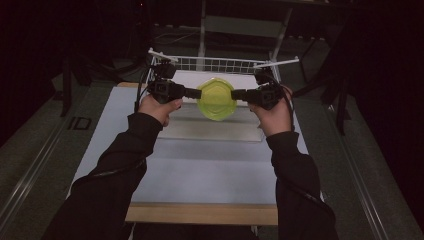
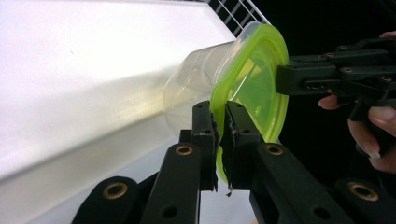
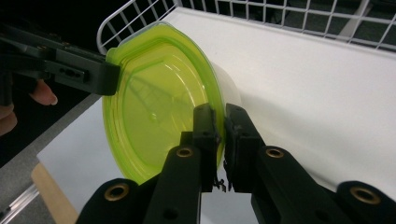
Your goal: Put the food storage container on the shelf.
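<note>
1. Nearest the person, two dark sleeves (image 1: 120, 165) come up from the near edge over the white desk (image 1: 200, 170), one on each side of a clear round plastic container with a lime-green lid (image 1: 216, 98).
2. The left claw (image 1: 197, 93) meets the container at its left side. In the left gripper view its jaws are pressed together on the green lid's rim (image 2: 219, 140), with the clear tub extending away to the left of them.
3. The right claw (image 1: 235, 94) meets the container at its right side. In the right gripper view its jaws are clamped on the lid's edge (image 3: 219, 135), the lid's face turned toward the camera.
4. The container hangs between the two claws, off the desk's surface, tilted so that its lid faces the person in the high view.
5. Below the container on the desk lies a pale flat rectangular board (image 1: 210, 127).
6. Just behind the container stands a white wire basket (image 1: 220, 64), at the desk's far edge.
</note>
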Motion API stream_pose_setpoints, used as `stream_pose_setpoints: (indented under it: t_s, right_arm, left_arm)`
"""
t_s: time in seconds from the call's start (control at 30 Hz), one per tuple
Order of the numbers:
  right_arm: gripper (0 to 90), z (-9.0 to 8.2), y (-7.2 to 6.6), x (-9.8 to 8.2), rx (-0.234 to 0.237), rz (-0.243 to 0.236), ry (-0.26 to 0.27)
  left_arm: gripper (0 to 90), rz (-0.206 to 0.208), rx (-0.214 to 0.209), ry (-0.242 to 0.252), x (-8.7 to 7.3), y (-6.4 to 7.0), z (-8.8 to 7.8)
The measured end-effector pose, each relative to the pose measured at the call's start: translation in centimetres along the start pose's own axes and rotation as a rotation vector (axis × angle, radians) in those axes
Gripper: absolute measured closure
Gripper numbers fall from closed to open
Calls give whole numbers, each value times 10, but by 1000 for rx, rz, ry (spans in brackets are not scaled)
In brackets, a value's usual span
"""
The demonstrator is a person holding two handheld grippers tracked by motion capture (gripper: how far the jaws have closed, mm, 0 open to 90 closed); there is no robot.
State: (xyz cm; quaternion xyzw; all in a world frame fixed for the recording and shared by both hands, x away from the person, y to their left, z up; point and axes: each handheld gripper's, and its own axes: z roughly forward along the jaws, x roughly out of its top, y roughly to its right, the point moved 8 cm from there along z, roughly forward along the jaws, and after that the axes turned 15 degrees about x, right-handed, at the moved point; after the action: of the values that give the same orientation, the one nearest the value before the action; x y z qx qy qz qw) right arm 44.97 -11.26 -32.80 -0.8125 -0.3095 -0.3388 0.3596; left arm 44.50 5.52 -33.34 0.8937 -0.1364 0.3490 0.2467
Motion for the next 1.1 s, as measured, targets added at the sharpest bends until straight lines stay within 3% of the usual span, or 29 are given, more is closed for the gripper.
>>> stream_pose_setpoints:
  t_s: [0.13,0.27,0.5,0.57,0.73,0.83,0.93,1.1]
  right_arm:
    - [840,3,8,17,-24,10,-6]
    - [840,4,14,23,-19,22,0]
    - [839,13,28,28,-11,60,-20]
    - [839,20,36,26,-3,89,-38]
    - [839,26,42,32,2,120,-54]
    - [838,28,47,34,26,168,-74]
    - [827,29,52,36,25,190,-99]
    - [778,32,56,40,-3,168,-89]
  left_arm:
    - [853,-6,6,-3,13,-5,4]
    - [852,-9,18,-5,24,-7,8]
    - [852,-45,25,-32,29,-18,24]
    - [852,-53,23,-39,29,-22,28]
    - [848,-87,4,-33,33,-27,31]
    - [844,-95,-17,-30,35,-30,33]
    - [834,-96,-5,-13,38,-28,35]
    - [803,-105,19,-9,37,-31,39]
